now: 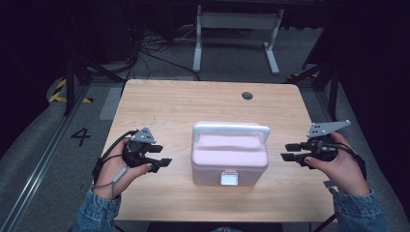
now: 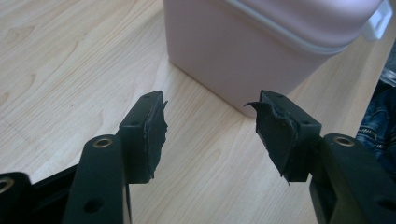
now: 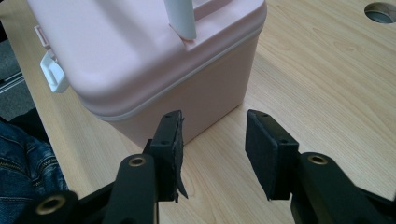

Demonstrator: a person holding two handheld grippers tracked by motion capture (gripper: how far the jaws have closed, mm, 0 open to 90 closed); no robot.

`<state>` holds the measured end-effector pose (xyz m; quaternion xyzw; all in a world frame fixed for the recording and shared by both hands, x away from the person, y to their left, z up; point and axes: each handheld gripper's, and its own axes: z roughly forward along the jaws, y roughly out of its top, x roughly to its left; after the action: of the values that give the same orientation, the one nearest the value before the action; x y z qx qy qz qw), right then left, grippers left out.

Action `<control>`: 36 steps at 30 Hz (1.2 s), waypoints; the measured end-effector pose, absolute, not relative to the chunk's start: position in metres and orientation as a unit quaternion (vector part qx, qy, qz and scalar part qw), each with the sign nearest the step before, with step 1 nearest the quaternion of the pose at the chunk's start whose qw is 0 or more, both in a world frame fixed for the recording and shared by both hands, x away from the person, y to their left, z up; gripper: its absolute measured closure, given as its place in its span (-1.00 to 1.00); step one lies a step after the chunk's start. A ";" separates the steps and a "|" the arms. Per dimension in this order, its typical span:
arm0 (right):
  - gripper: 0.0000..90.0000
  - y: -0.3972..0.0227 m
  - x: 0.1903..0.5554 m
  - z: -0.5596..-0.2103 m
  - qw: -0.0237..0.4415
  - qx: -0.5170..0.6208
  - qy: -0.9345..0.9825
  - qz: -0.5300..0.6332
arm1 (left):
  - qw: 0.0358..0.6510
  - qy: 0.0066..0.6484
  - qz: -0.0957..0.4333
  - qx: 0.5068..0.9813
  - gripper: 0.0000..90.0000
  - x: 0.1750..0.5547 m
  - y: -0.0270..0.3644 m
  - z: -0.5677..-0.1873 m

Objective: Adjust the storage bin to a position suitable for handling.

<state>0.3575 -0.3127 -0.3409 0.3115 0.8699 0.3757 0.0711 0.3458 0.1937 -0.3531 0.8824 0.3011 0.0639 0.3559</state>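
A pink lidded box (image 1: 229, 157) with a white handle (image 1: 231, 130) and a white front latch (image 1: 229, 178) stands in the middle of the wooden table (image 1: 169, 104). My left gripper (image 1: 163, 162) hovers a short way left of the box, open, nothing between its jaws. My right gripper (image 1: 289, 152) is just right of the box, open and empty too. In the left gripper view the box (image 2: 261, 42) sits beyond the gripper (image 2: 210, 126), apart from it. From the right gripper view, the box (image 3: 149, 60) and its latch (image 3: 52, 72) lie just ahead of the gripper (image 3: 212, 140).
A round cable hole (image 1: 247, 95) is in the table near its far edge. A white stand frame (image 1: 237, 29) and cables lie on the floor behind the table. Denim sleeves (image 1: 96, 210) come in at the near edge.
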 end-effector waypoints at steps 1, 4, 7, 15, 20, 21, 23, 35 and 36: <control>0.27 -0.313 0.357 -0.341 0.071 0.312 0.870 0.375 | 0.361 0.297 0.064 0.882 -0.04 0.346 0.193 -0.351; 0.26 -0.315 0.355 -0.341 0.072 0.316 0.868 0.375 | 0.372 0.292 0.065 0.879 -0.04 0.345 0.190 -0.345; 0.25 -0.319 0.353 -0.341 0.076 0.322 0.866 0.375 | 0.376 0.286 0.075 0.878 -0.08 0.347 0.183 -0.342; 0.19 -0.328 0.346 -0.345 0.082 0.337 0.861 0.372 | 0.391 0.260 0.077 0.879 -0.10 0.357 0.163 -0.332; 0.19 -0.332 0.342 -0.348 0.084 0.343 0.860 0.369 | 0.408 0.251 0.075 0.875 -0.13 0.360 0.155 -0.327; 0.18 -0.332 0.341 -0.349 0.084 0.343 0.860 0.368 | 0.410 0.249 0.078 0.874 -0.14 0.361 0.153 -0.326; 0.18 -0.332 0.339 -0.350 0.082 0.345 0.860 0.367 | 0.413 0.243 0.081 0.874 -0.14 0.365 0.146 -0.325; 0.17 -0.336 0.332 -0.354 0.075 0.348 0.859 0.369 | 0.440 0.233 0.086 0.863 -0.15 0.384 0.122 -0.325; 0.17 -0.336 0.332 -0.354 0.075 0.349 0.858 0.369 | 0.441 0.232 0.088 0.863 -0.15 0.385 0.120 -0.325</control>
<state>0.3315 -0.3355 -0.3544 0.3492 0.8579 0.3693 0.0750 0.3853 0.1202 -0.3249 0.8627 0.2317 0.0881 0.4408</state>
